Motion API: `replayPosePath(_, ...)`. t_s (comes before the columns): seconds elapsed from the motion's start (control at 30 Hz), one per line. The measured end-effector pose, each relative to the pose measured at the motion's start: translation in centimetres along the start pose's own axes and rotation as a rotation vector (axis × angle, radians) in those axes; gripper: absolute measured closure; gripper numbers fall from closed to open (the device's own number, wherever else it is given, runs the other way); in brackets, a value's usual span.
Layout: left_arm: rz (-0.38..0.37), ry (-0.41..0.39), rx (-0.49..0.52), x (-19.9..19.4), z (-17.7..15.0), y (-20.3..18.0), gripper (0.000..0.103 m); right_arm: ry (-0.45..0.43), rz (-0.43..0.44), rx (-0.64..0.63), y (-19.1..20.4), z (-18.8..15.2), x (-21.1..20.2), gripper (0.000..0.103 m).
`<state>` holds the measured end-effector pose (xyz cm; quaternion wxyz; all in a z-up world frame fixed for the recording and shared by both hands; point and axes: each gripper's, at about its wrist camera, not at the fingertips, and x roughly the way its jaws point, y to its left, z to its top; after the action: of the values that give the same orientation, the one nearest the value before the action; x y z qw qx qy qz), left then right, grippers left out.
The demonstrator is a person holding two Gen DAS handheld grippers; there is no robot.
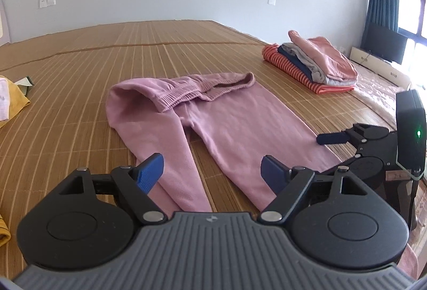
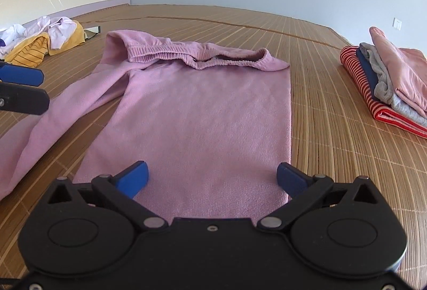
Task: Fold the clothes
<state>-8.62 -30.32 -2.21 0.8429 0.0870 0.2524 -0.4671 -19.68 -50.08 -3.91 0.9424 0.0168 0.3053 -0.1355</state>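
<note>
The pink trousers [image 1: 213, 127] lie flat at mid-frame on the bamboo mat [image 1: 80, 108], waistband far, legs running lengthwise toward both grippers. The left gripper [image 1: 212, 170] hangs spread and empty above the gap between the cuffs. The right gripper [image 2: 212, 179], also spread and empty, straddles the right leg's cuff, the nearer for a grab.

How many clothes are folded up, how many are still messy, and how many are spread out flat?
Spread out flat: 1, the pink pants
Folded in the stack: 4 (striped, navy, grey, pink)
Messy pile: at least 3 (yellow, striped yellow, white); exact count hidden
Total: at least 8
</note>
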Motion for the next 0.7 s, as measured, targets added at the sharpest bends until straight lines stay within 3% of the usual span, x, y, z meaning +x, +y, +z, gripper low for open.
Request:
replayPosePath(0.17,-0.027,0.012,-0.048,0.39,0.01,0.57,0.019,0.001,-0.001,-0.002,0.12,-0.24,0.17,0.0)
replayPosePath(0.7,-0.015,0.013,-0.029,0.9,0.2,1.03,0.019,0.002,-0.003,-0.001,0.5,-0.5,0.5,0.0)
